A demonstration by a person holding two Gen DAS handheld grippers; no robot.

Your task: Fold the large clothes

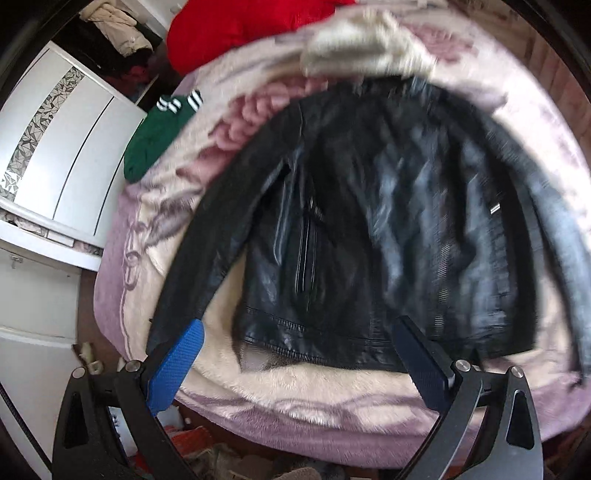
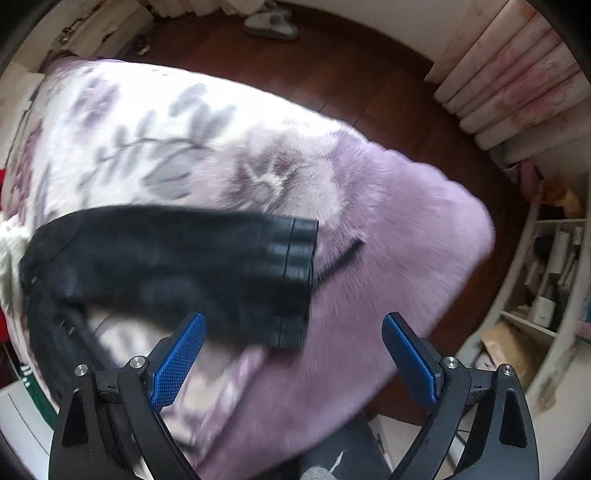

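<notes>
Bedroom clutter rings a bed (image 1: 303,417) covered by a fuzzy lilac-and-cream floral blanket (image 2: 388,236). Spread on it, filling the centre of the left wrist view, lies a black leather jacket (image 1: 369,221), front up, collar toward the top of the frame and hem toward the bottom, its sleeves curving down either side of the body. The picture is smeared by motion, so the fine details of its zips are hard to read.

At the bottom of that view the left gripper (image 1: 299,350) stands wide apart, gripping nothing; its blue pads (image 1: 177,365) hang just over the jacket's hem and the cuff end of the sleeve at lower left, though whether they touch the leather I cannot tell.

In the right wrist view the other jacket sleeve (image 2: 177,266) stretches across the middle of the frame, its cuff (image 2: 295,280) pointing right, a thin black strap (image 2: 340,260) lying on the blanket just beyond it. The right gripper (image 2: 295,328) is likewise spread wide and empty, near the cuff.

Further up the bed in the left view sit a red garment (image 1: 236,29), a cream one (image 1: 365,40) and a green one with white stripes (image 1: 155,144). White wardrobe doors (image 1: 62,147) fill the left edge. On the right view, dark wooden floor (image 2: 332,66), a pair of slippers (image 2: 269,22) at top, and shelves (image 2: 546,295) at far right.
</notes>
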